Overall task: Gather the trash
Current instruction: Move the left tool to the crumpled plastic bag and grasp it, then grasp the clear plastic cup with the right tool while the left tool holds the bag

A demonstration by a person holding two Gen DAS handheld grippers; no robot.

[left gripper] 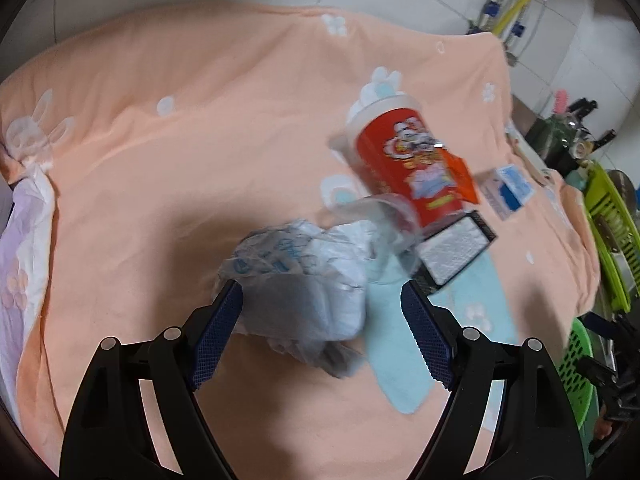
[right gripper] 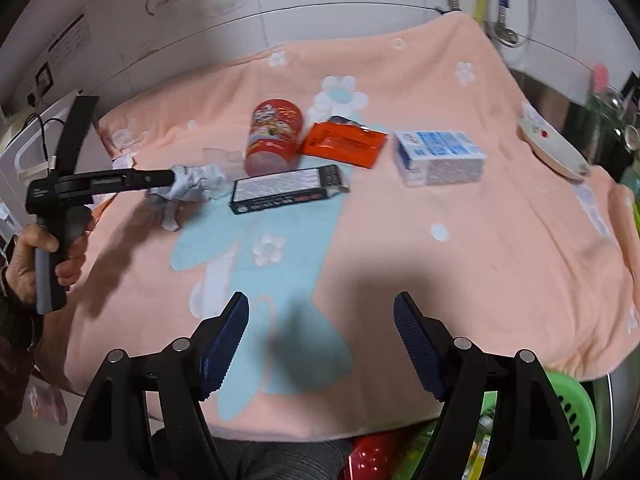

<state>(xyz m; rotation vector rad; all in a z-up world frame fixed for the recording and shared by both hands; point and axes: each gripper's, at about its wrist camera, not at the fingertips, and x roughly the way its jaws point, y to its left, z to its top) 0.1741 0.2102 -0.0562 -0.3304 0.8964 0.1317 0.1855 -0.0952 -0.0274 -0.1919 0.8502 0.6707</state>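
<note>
A: Left wrist view first. The left gripper (left gripper: 322, 300) stands wide open around the crumpled wrapper (left gripper: 298, 276). The wad touches the left pad, with a clear gap to the right one, so nothing is held.

B: Which step?

A: Closing on that wrapper, I judge. Its long axis runs roughly across the jaws. Just beyond lies the red can (left gripper: 404, 160) on its side, lid pointing away.

B: Right wrist view?

A: The right gripper (right gripper: 320, 320) is wide open and empty above the peach towel (right gripper: 480, 240). The black box (right gripper: 286, 190) lies well ahead, crosswise. The green basket (right gripper: 576, 416) sits below, probably the drop target.
</note>
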